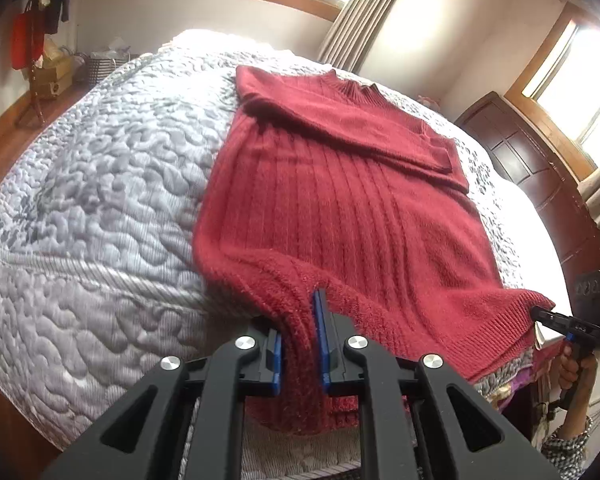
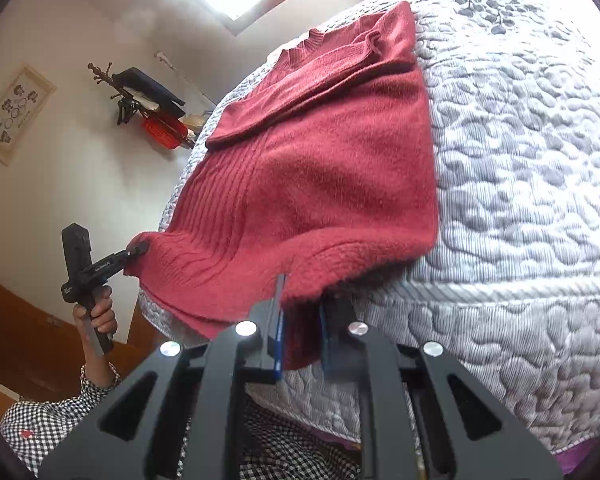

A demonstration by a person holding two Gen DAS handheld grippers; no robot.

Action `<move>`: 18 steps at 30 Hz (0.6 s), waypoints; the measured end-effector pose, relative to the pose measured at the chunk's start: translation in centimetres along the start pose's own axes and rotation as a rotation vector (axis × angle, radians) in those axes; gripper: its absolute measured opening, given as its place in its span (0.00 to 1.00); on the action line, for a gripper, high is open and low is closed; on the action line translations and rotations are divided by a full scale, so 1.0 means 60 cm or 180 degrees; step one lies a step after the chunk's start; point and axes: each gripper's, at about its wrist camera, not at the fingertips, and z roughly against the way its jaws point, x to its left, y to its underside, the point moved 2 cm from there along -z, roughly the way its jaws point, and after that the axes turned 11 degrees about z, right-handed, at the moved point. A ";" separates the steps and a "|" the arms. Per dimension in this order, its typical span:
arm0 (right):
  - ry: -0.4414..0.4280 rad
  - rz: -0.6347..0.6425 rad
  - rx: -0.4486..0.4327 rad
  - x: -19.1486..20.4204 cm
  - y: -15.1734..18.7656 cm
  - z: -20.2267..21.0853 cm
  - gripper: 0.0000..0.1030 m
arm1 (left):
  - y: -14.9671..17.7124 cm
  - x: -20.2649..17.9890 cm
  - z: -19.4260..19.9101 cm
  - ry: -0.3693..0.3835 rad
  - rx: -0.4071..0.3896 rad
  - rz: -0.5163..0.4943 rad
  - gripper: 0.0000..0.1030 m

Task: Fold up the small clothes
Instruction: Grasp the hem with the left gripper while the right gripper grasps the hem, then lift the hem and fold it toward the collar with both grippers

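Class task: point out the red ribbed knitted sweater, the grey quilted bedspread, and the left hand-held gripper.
Red ribbed knitted sweater (image 1: pixel 340 200), left wrist view, ribbed body.
Grey quilted bedspread (image 1: pixel 100 180), left wrist view, bare quilting.
Left hand-held gripper (image 1: pixel 299 344), left wrist view, between fingertips.

1. Bed (image 1: pixel 84 208) covered by a grey quilted bedspread (image 2: pixel 520 200)
2. Red knitted sweater (image 1: pixel 340 200) lying flat on the bedspread, sleeves folded across its chest, hem overhanging the near edge

Red ribbed sweater (image 1: pixel 340 200); grey-white quilted bedspread (image 1: pixel 100 200); checked sleeve (image 2: pixel 52 420)
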 end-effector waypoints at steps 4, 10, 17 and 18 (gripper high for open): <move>0.0055 -0.0027 -0.0023 -0.019 -0.063 -0.005 0.11 | -0.055 -0.006 -0.020 0.0030 -0.0066 0.0071 0.13; 0.0054 -0.0174 0.0002 -0.068 -0.158 -0.045 0.10 | -0.136 -0.002 -0.085 0.0016 -0.0050 0.0263 0.13; 0.0062 -0.0497 0.0210 -0.172 -0.227 -0.110 0.06 | -0.193 0.039 -0.187 -0.0066 0.0164 0.0644 0.13; 0.0066 -0.0519 0.0249 -0.183 -0.232 -0.120 0.06 | -0.198 0.043 -0.201 -0.0075 0.0200 0.0675 0.13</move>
